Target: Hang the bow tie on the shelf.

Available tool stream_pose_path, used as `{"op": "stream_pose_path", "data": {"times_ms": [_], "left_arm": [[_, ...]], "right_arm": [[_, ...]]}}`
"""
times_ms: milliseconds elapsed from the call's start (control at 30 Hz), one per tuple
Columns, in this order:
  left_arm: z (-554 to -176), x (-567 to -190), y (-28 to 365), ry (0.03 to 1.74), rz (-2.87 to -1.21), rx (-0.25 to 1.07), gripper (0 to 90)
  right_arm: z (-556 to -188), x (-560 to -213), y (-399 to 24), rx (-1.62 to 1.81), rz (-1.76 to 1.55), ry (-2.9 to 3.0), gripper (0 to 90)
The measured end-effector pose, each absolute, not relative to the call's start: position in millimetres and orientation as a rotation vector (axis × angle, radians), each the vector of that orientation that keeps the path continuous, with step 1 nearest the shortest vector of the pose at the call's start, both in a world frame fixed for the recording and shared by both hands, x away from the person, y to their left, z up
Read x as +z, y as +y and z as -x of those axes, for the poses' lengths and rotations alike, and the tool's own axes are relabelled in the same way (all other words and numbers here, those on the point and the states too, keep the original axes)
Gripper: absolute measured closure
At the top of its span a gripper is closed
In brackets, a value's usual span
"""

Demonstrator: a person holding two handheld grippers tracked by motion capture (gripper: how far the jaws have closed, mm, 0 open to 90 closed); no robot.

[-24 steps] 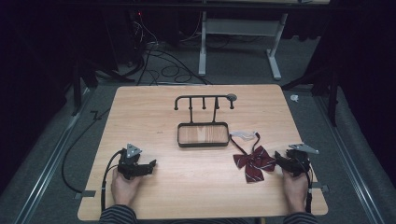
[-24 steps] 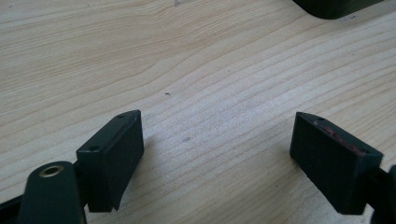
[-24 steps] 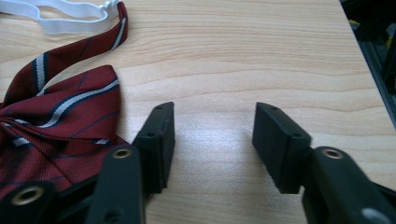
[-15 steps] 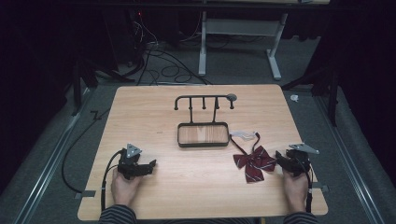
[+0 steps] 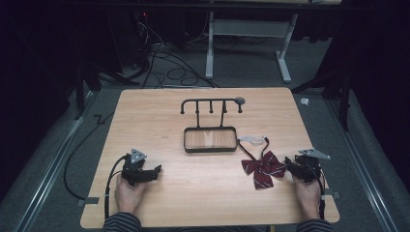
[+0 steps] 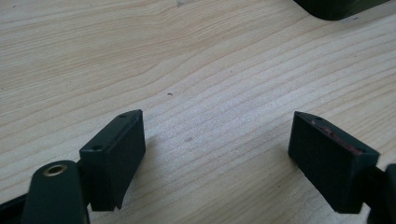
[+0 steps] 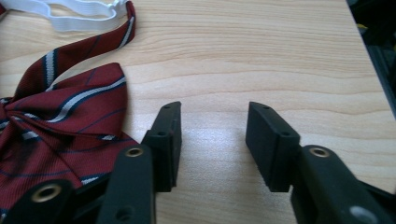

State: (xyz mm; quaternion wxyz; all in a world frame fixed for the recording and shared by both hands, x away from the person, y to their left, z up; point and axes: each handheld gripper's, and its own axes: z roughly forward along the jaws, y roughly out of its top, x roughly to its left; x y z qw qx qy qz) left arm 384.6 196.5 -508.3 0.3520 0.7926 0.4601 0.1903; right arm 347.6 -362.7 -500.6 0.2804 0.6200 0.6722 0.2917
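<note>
Work not yet begun: the bow tie [image 5: 263,168] lies ungrasped at lower right of the table [image 5: 203,193], beside the right gripper [image 7: 212,140], its jaws spread and empty; left gripper [image 6: 219,154] likewise spread, resting lower left.

In the right gripper view, the red striped bow tie [image 7: 56,135] runs off the left edge, and its white strap [image 7: 70,18] is cut by the top left corner. In the left gripper view, a dark thing [image 6: 336,7] pokes in at the top right; it may be the tray, but too little shows. In the high view, the small white bit [image 5: 304,101] on the floor, right of the worktop [image 5: 159,111], is too tiny to tell.
</note>
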Motion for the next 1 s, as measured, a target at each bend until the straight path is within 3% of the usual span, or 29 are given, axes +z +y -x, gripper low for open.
{"op": "stream_pose_path", "data": {"times_ms": [200,1000], "left_arm": [[-384.6,-508.2,196.5,1.193,-2.052,0.493,19.4],[-384.6,-508.1,197.2,1.206,-2.04,0.503,21.8]], "right_arm": [[-348.6,-500.5,-362.7,0.776,-1.674,1.795,52.2],[-343.2,-488.4,-358.9,0.884,-1.697,1.844,55.9]]}}
